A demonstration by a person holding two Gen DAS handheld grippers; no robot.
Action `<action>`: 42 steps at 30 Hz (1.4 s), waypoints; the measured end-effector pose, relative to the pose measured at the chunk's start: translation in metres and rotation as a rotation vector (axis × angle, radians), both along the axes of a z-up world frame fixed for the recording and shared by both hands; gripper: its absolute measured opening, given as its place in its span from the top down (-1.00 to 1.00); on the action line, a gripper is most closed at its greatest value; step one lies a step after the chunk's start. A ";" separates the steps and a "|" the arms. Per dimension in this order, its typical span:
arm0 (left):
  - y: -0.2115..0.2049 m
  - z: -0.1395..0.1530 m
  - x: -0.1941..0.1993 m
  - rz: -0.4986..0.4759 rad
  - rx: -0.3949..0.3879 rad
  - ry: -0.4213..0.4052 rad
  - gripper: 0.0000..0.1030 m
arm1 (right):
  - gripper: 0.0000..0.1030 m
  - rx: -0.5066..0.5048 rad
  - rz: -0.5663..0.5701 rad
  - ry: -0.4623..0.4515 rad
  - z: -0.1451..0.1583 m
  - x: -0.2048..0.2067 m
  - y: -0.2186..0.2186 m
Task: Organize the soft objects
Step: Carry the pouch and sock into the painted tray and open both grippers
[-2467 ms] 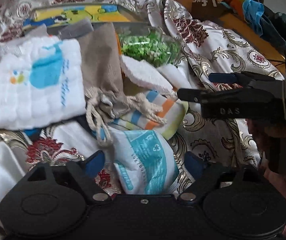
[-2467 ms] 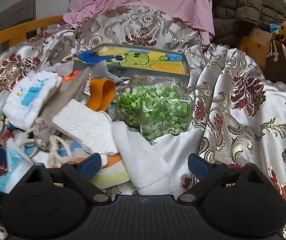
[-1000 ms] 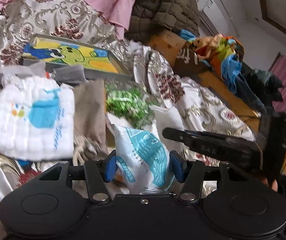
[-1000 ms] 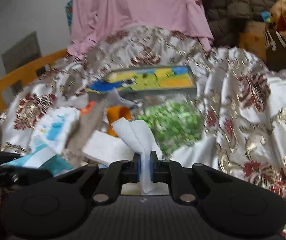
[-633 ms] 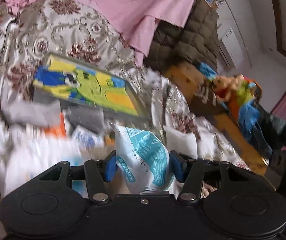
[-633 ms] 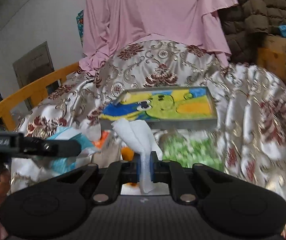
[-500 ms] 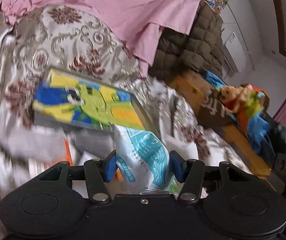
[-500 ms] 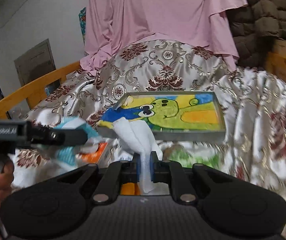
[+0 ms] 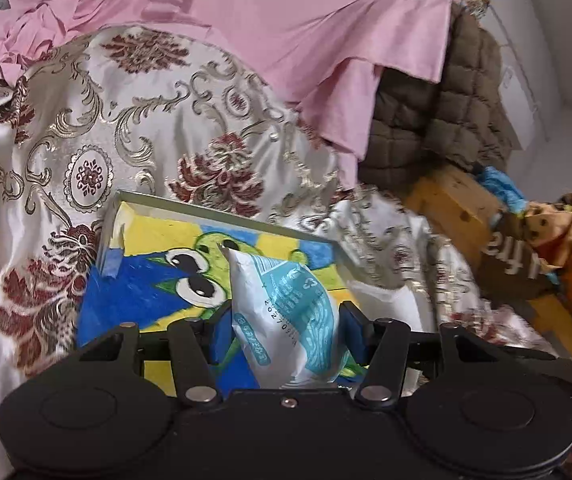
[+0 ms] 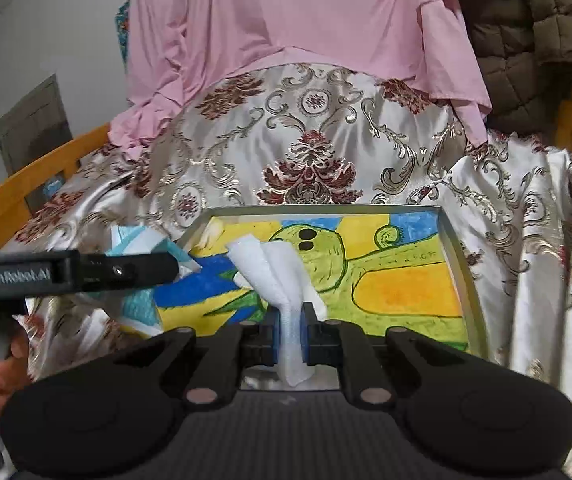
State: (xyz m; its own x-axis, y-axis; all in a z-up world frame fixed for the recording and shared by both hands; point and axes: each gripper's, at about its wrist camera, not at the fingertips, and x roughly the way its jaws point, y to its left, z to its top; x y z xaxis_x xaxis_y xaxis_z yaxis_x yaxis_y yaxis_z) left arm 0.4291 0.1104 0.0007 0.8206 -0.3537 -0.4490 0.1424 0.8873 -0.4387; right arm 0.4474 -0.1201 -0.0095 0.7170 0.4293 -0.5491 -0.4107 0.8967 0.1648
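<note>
My left gripper point(image 9: 282, 330) is shut on a white and teal soft packet point(image 9: 286, 312) and holds it above the near part of a shallow tray point(image 9: 222, 216) with a bright frog drawing on its floor. My right gripper point(image 10: 289, 330) is shut on a folded white cloth point(image 10: 274, 272) and holds it over the same tray point(image 10: 451, 248). In the right wrist view the left gripper point(image 10: 138, 270) comes in from the left with the packet point(image 10: 142, 240) at the tray's left edge. The other soft items are hidden below both views.
A cream, gold and red patterned cover point(image 10: 309, 148) lies under the tray. A pink garment point(image 10: 305, 16) and a brown quilted jacket point(image 9: 437, 112) hang behind. An orange wooden rail point(image 10: 26, 184) runs at the left. Cardboard boxes and colourful bags point(image 9: 525, 240) stand at the right.
Both grippers have lifted their loads from the pile and moved forward over the frog tray. The tray now fills the near view and the pile has dropped out of sight.
</note>
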 end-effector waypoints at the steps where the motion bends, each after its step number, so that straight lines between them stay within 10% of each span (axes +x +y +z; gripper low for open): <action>1: 0.001 -0.004 0.007 0.007 0.007 0.007 -0.11 | 0.78 -0.004 -0.004 0.007 -0.003 0.007 0.004; 30: 0.006 -0.052 0.065 0.091 0.177 0.244 -0.17 | 0.65 -0.100 -0.076 0.137 -0.040 0.061 0.037; 42: 0.004 -0.026 0.041 0.102 0.228 0.198 -0.59 | -0.13 -0.092 -0.074 0.090 -0.020 0.038 0.018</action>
State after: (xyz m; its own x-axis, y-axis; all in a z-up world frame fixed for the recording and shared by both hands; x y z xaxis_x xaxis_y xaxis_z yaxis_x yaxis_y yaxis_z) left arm 0.4703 0.1141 -0.0252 0.7352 -0.1465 -0.6619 -0.0204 0.9712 -0.2376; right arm 0.4850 -0.1022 -0.0291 0.6909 0.3218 -0.6474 -0.3297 0.9372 0.1141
